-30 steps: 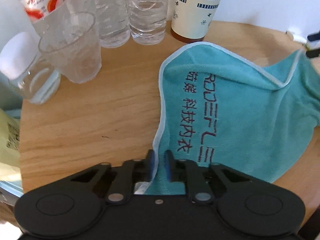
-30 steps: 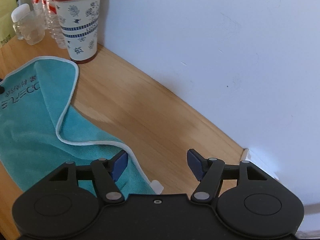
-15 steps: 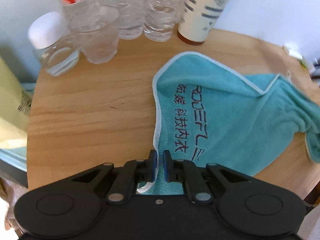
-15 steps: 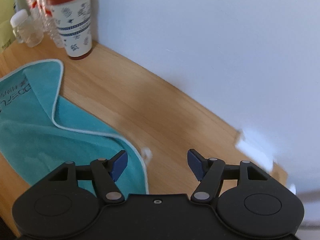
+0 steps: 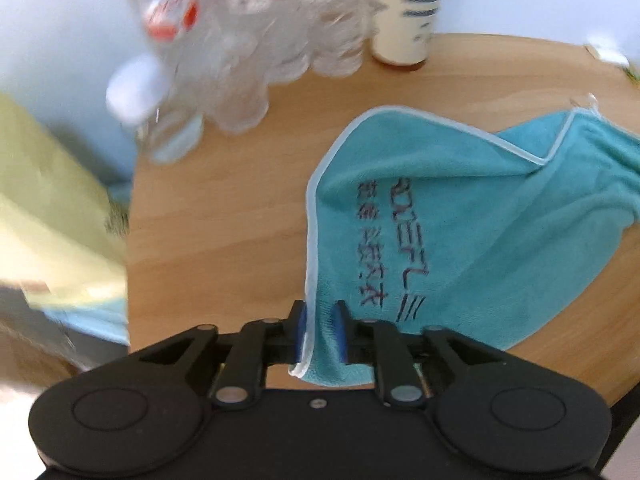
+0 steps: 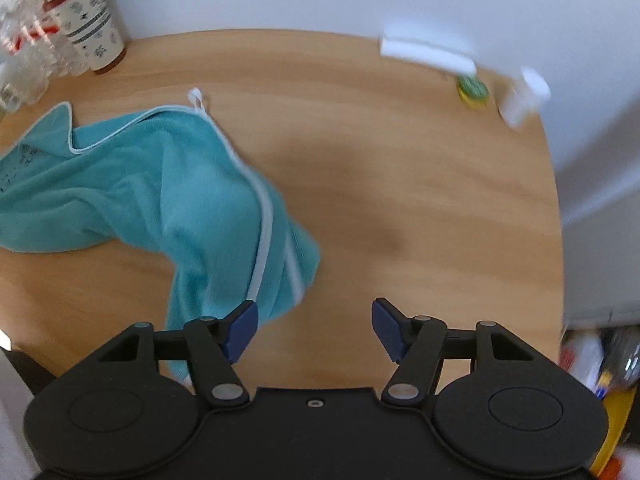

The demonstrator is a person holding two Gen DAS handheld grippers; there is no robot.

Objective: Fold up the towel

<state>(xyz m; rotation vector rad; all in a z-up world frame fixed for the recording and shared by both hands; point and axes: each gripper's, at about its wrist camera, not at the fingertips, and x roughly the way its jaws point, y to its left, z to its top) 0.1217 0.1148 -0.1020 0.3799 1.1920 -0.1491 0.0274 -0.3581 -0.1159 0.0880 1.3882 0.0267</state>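
Left gripper (image 5: 319,330) has just been opening, its jaws now slightly apart with the towel (image 5: 460,232) hem loose between them; towel rumpled on the table (image 6: 400,152); right gripper (image 6: 314,330) spread wide, empty, beside the towel's edge

Bright, even daylight; fisheye curvature at edges; motion blur smears clear plastic water bottles (image 5: 248,40), upper left.
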